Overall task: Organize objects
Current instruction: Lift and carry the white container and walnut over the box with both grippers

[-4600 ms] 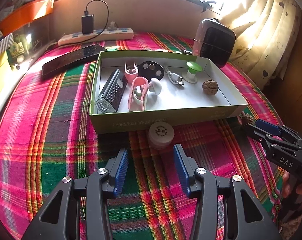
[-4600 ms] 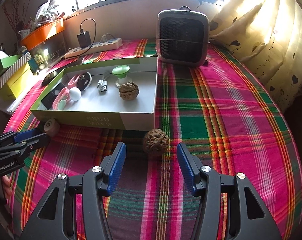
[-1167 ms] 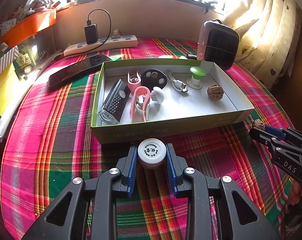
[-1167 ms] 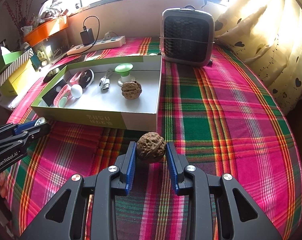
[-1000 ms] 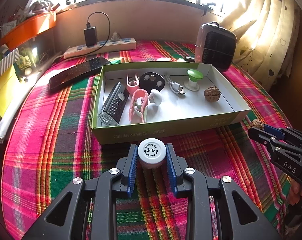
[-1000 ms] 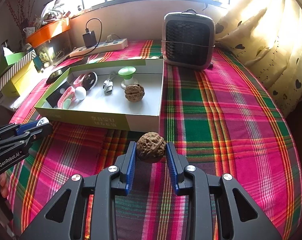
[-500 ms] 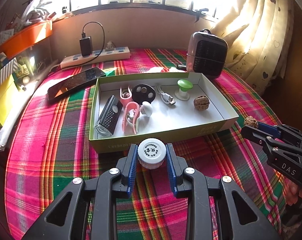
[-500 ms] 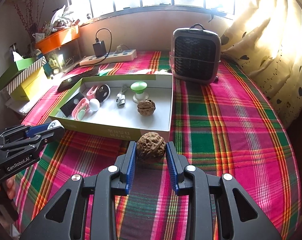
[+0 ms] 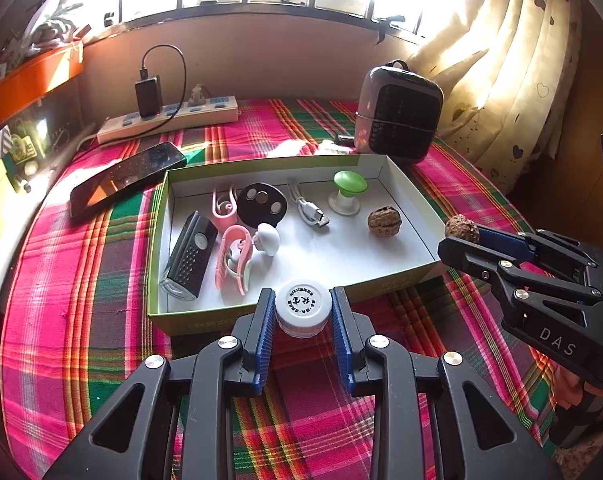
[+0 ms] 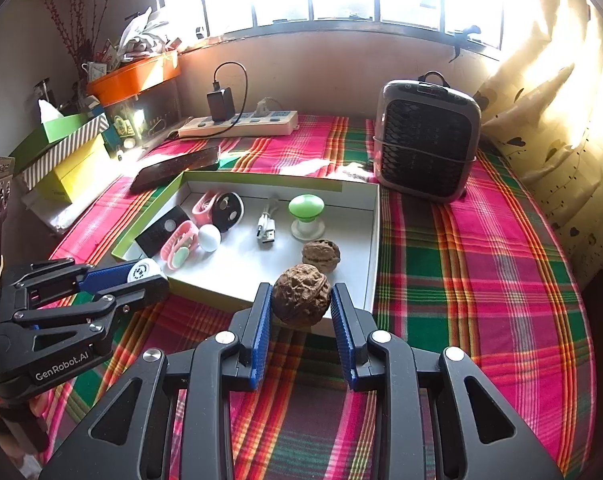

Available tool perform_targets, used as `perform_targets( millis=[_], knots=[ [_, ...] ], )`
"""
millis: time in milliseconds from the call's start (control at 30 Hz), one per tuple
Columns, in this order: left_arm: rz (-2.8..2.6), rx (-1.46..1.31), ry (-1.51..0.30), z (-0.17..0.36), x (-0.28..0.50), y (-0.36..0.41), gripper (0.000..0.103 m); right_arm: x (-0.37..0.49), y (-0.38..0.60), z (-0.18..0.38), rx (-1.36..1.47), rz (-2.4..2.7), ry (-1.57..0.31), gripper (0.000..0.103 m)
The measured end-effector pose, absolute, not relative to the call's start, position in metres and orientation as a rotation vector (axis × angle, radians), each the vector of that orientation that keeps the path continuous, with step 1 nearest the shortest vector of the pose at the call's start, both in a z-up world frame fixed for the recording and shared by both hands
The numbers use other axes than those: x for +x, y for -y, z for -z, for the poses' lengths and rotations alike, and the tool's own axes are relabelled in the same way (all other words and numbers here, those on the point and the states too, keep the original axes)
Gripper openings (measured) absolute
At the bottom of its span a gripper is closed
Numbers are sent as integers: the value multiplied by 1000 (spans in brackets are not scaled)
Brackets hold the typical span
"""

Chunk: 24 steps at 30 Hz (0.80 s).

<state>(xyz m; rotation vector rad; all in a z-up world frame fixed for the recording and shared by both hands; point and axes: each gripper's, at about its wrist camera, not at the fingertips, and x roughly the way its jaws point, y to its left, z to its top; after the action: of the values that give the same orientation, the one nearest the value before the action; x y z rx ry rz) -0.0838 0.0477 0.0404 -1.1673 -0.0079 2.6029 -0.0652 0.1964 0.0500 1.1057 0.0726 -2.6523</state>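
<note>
My left gripper (image 9: 303,310) is shut on a small white round jar (image 9: 302,309) with a printed lid, lifted just over the near wall of the green-edged box (image 9: 189,322). My right gripper (image 10: 301,306) is shut on a brown walnut (image 10: 300,299), held above the box's near right corner (image 10: 371,240). Inside the box lie a second walnut (image 10: 320,255), a green-topped knob (image 10: 306,210), a USB cable (image 10: 266,230), pink clips (image 9: 231,254), a white ball (image 9: 267,238), a black disc (image 9: 261,204) and a black remote (image 9: 191,254). Each gripper also shows in the other's view: the right gripper (image 9: 459,236) and the left gripper (image 10: 143,274).
A plaid cloth (image 10: 461,280) covers the table. A grey heater (image 10: 427,140) stands behind the box on the right, a phone (image 9: 125,178) and a power strip (image 9: 169,118) behind it on the left. Yellow and green boxes (image 10: 67,148) sit far left; curtains (image 10: 561,100) hang at right.
Both grippers have risen and moved toward the box with the jar and the walnut held. The box now sits lower in both views, and each held thing overlaps its near wall.
</note>
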Motion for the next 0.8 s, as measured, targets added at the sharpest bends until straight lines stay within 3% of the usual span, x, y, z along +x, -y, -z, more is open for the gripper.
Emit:
perform_targets(
  millis=[800],
  knots=[
    [-2558,-1221,-35,-27,-133,-59,26,-112,-186,-26,1251,2517,-66,31]
  ],
)
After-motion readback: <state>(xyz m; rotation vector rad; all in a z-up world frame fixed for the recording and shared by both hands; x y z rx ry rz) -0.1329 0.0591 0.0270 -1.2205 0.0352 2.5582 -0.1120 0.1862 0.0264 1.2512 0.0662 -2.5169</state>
